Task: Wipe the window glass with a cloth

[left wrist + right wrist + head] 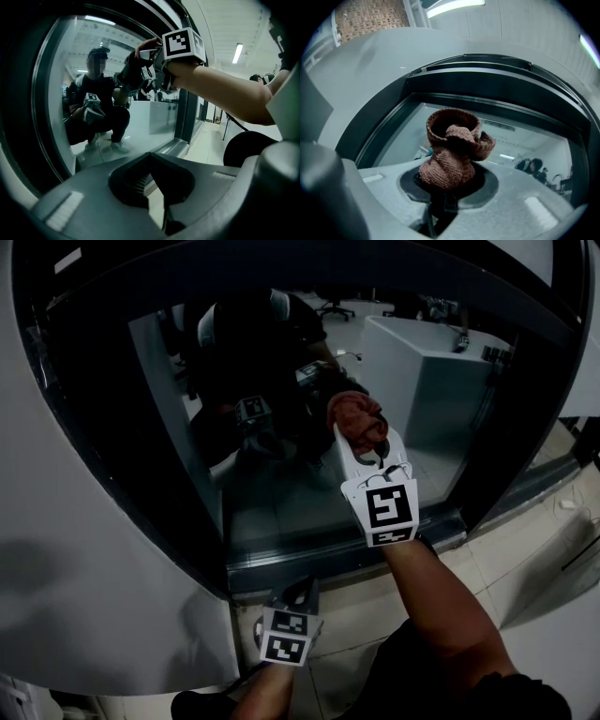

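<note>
Pale floor tiles (pixel 525 549) lie below, where the left tool (pixel 304 587) hangs low, its jaws pressed together on nothing. Higher up, the right tool (pixel 371 454) pinches a bunched brown knitted cloth (pixel 356 416), held right at the window glass (pixel 281 502) inside its dark frame (pixel 112 465); a crouching person's reflection shows in the pane.

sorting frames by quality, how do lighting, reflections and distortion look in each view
Head view: dim, heavy fisheye curving the window frame; the window glass shows the person's reflection. Left gripper view: brighter, reflection clear, near jaws soft. Right gripper view: cloth sharp, ceiling light glaring at top.
</note>
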{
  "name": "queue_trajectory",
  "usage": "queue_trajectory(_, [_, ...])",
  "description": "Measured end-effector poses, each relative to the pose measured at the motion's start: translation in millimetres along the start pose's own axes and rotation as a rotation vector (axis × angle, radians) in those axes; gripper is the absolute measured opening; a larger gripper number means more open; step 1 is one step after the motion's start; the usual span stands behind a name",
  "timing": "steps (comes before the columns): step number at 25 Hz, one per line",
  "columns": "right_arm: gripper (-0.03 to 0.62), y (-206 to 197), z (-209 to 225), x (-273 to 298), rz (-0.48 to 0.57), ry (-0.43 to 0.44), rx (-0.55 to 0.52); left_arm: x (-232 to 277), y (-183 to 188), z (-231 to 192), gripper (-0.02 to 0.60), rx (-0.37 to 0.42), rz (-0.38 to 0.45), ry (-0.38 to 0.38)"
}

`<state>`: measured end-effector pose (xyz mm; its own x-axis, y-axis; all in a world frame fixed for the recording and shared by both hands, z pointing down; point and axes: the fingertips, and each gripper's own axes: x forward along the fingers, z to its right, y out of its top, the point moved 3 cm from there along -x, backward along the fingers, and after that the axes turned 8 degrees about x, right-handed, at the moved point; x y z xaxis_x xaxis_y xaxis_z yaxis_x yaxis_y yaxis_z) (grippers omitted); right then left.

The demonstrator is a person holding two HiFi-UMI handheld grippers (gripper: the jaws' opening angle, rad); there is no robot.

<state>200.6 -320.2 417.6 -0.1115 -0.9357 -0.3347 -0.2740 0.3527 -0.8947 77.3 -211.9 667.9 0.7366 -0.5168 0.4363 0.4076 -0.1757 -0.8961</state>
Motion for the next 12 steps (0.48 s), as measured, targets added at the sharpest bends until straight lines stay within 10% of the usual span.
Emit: queue_trajectory(12, [0.078,-55,-17,-20,-0.091,0.025,0.033,4,-1,1,0.017,-0.001,0.001,-0.003])
